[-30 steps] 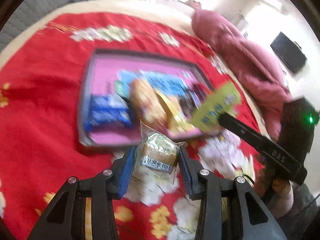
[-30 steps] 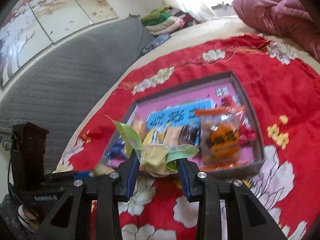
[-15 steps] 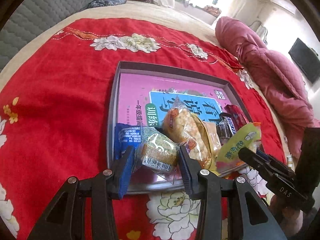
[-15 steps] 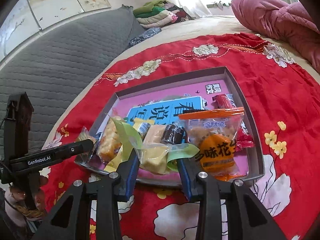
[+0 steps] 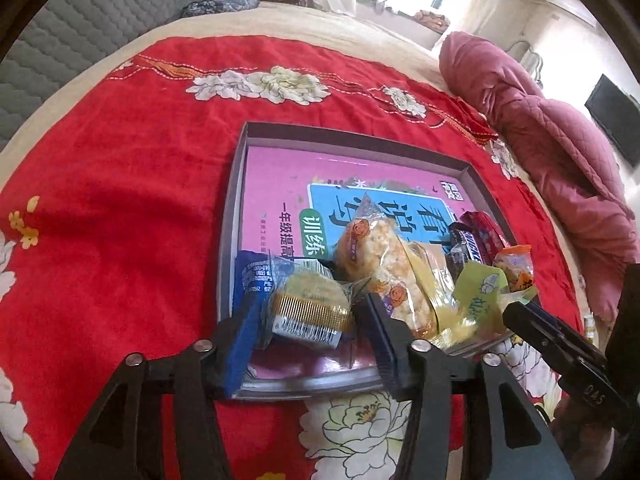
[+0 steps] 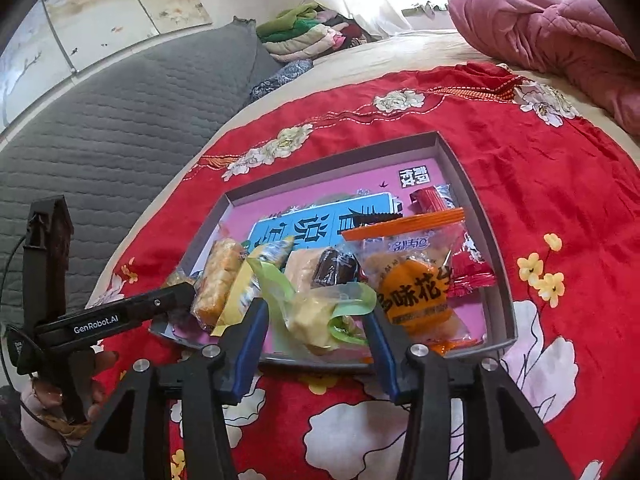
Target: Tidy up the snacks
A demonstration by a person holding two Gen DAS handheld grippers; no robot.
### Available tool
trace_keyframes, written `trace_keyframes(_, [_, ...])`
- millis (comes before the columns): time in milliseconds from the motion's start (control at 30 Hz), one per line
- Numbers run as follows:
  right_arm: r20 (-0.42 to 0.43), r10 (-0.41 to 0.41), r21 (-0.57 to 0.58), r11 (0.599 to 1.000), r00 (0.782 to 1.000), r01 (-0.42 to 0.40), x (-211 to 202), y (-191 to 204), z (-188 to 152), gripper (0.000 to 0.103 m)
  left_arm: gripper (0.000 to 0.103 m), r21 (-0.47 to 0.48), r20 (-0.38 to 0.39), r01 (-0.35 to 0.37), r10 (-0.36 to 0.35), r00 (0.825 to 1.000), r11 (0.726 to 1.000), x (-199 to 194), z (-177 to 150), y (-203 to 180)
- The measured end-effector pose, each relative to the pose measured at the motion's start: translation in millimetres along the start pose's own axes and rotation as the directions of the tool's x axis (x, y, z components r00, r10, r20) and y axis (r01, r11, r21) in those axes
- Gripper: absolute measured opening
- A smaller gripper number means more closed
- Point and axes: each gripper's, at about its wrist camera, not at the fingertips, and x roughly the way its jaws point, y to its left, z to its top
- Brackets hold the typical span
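Note:
A shallow grey box [image 5: 236, 208] with a pink printed floor lies on the red flowered cloth; it also shows in the right wrist view [image 6: 472, 200]. Several snacks lie in its near half: a rice-cracker pack [image 5: 380, 264], a Snickers bar [image 5: 464, 246], a red candy [image 6: 432, 199], an orange pastry pack [image 6: 416, 288]. My left gripper [image 5: 310, 316] is shut on a small cake in clear wrap [image 5: 308, 306], over the box's near left corner. My right gripper [image 6: 316, 320] is shut on a yellow-green wrapped snack [image 6: 316, 312], over the box's near edge.
The red cloth [image 5: 120, 200] covers a bed. A pink quilt [image 5: 560, 152] is bunched at the far right. A grey padded headboard [image 6: 120, 120] and folded clothes [image 6: 304, 36] stand at the back. The other gripper's body shows at each view's side.
Both grippers have moved forward with their snacks, from above the cloth in front of the box to over its near edge. Both stay shut on their packs.

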Motion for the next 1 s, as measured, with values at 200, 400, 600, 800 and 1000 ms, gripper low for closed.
trace_keyframes(200, [0.033,-0.02,-0.03,0.999,0.999,0.021,-13,5,-1,0.062,0.062,0.002,0.001,-0.006,0.006,1.0,1.0,-12,-5,-1])
trace_keyframes(400, [0.087,-0.058,-0.068,0.996,0.995,0.064,-29,10,0,0.067,0.069,0.003,0.012,-0.008,0.008,1.0,1.0,-33,-15,-6])
trace_keyframes(600, [0.109,-0.065,-0.08,0.994,0.992,0.074,-45,14,-3,0.069,0.071,0.014,0.012,-0.024,0.024,1.0,1.0,-51,-25,-18])
trace_keyframes(800, [0.124,-0.095,-0.092,0.99,0.988,0.107,-68,27,-10,0.08,0.071,0.01,-0.032,-0.038,0.039,0.999,0.999,-58,-37,-29])
trace_keyframes(1000, [0.106,-0.192,-0.143,0.968,0.976,0.206,-80,38,-29,0.085,0.07,0.032,-0.081,-0.051,0.053,0.995,0.998,-64,-58,-41])
